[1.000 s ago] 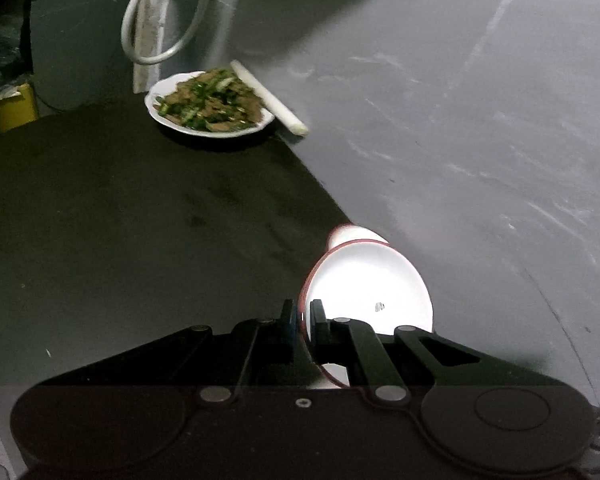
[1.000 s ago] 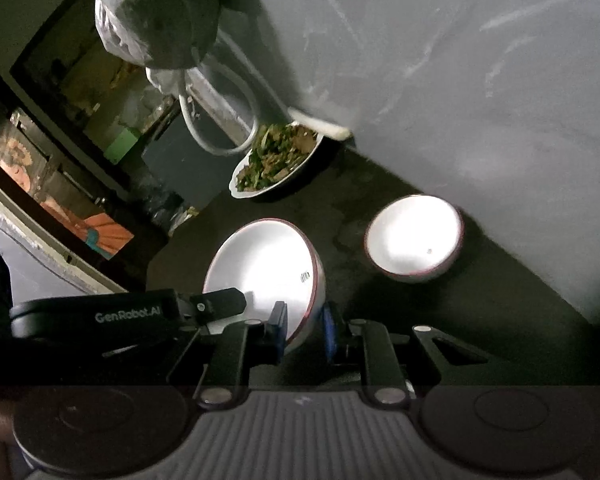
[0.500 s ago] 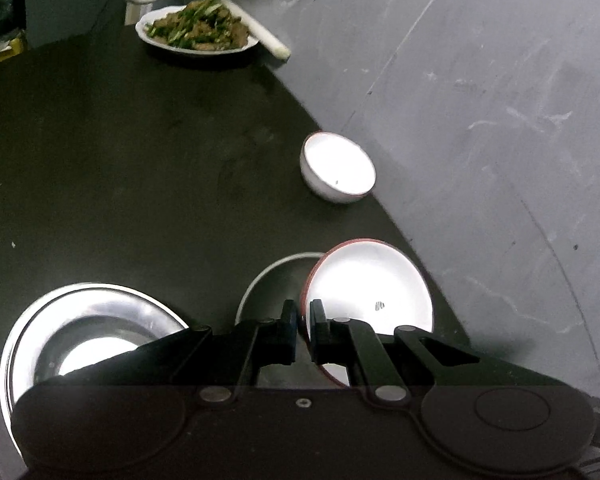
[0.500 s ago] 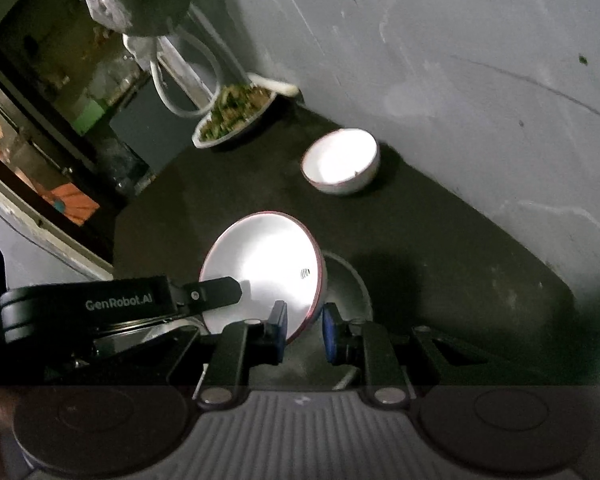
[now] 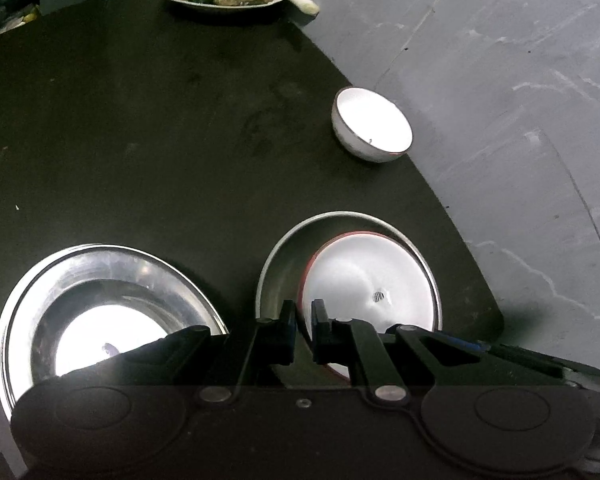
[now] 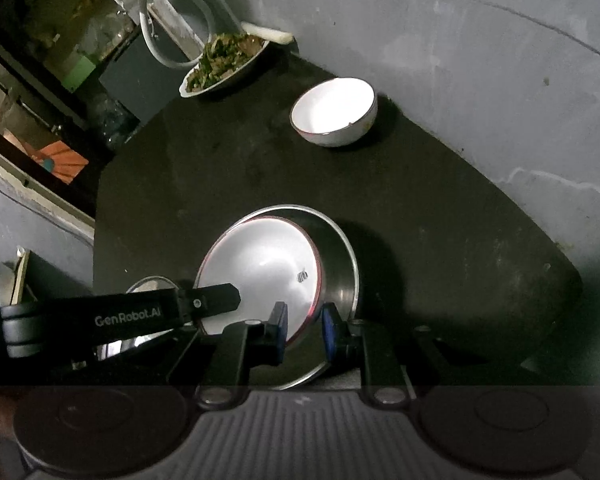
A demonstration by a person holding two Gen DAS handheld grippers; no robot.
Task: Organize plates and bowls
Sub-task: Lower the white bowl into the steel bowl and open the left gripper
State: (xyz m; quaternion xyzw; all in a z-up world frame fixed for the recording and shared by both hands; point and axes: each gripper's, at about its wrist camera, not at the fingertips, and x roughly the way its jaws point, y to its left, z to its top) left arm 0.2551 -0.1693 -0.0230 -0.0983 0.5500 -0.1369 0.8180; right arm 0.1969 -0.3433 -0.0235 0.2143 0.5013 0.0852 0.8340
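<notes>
Since 0.5 s ago the red-rimmed bowl (image 5: 364, 280) has come down into the steel basin (image 5: 284, 264) on the bench (image 5: 140, 140). The left gripper (image 5: 303, 320) pinches its rim; the right gripper (image 6: 305, 326) has spread fingers straddling the rim. A second white bowl (image 5: 372, 124) sits well apart.

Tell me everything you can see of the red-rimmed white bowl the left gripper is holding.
The red-rimmed white bowl looks like glossy ceramic or enamel, empty, with a small dark mark inside. It sits tilted within the round steel dish on the dark tabletop; whether it rests on the dish is unclear. The left gripper pinches its near rim with shut jaws. The right gripper straddles the opposite rim, jaws apart.
</notes>
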